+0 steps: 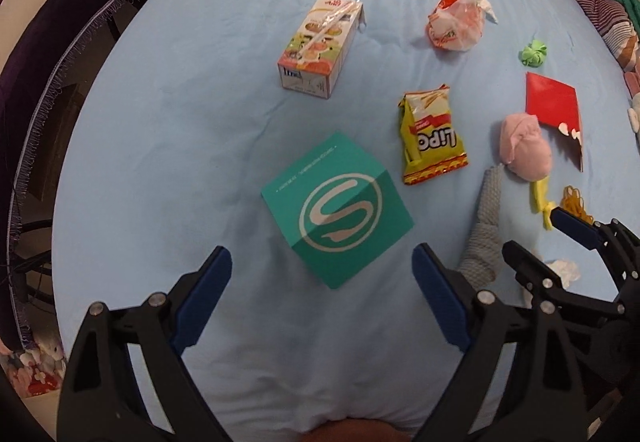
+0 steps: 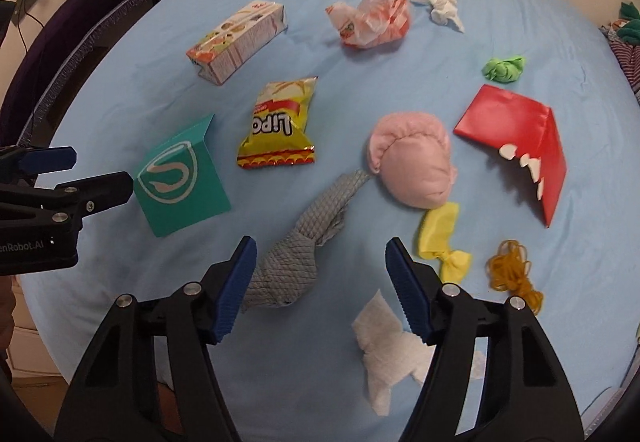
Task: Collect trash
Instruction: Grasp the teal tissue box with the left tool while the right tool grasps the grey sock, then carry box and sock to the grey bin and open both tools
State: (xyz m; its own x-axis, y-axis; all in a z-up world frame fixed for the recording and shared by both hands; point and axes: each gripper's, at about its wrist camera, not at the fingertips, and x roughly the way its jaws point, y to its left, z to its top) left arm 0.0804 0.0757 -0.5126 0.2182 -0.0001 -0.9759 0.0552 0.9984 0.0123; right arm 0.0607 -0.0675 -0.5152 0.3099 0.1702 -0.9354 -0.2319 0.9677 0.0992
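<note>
A pale blue bedsheet [image 2: 120, 90] covers a soft bed, strewn with litter and small cloth items. Both handheld grippers hover above its near edge, empty.

At far left, the left gripper [image 1: 322, 274] has its blue-padded jaws spread wide, aimed at a folded teal card with a white S logo [image 1: 338, 208] lying just ahead. The card looks light and stiff, tented along its crease; pinching across that raised fold seems the surest hold.

Beyond it lies a printed drink carton with a wrapped straw [image 1: 318, 48], probably empty and light, rigid enough to grip across its narrow sides. Right of the card sits a yellow crinkled snack bag [image 2: 280, 126], likely slippery and easily crushed; its sealed edge would hold best. Farther back rest a crumpled orange-and-white plastic bag [image 2: 370, 20] and a twisted white tissue [image 2: 434, 4], both soft and nearly weightless.

The right gripper [image 2: 320, 290] is also spread open. Between and just beyond its fingers lies a grey knitted sock [image 2: 298, 256], with a crumpled white tissue [image 2: 386, 346] beneath the right finger.

Rightward are a pink rolled sock ball [image 2: 414, 166], a yellow knotted cloth scrap [image 2: 442, 242], a tangle of yellow rubber bands [image 2: 514, 274], a small green crumpled wad [image 2: 504, 68], and a torn red folded paper [image 2: 516, 138].

Open sheet separates most items, leaving room to descend. The mattress gives, so pressing down may sink things.
</note>
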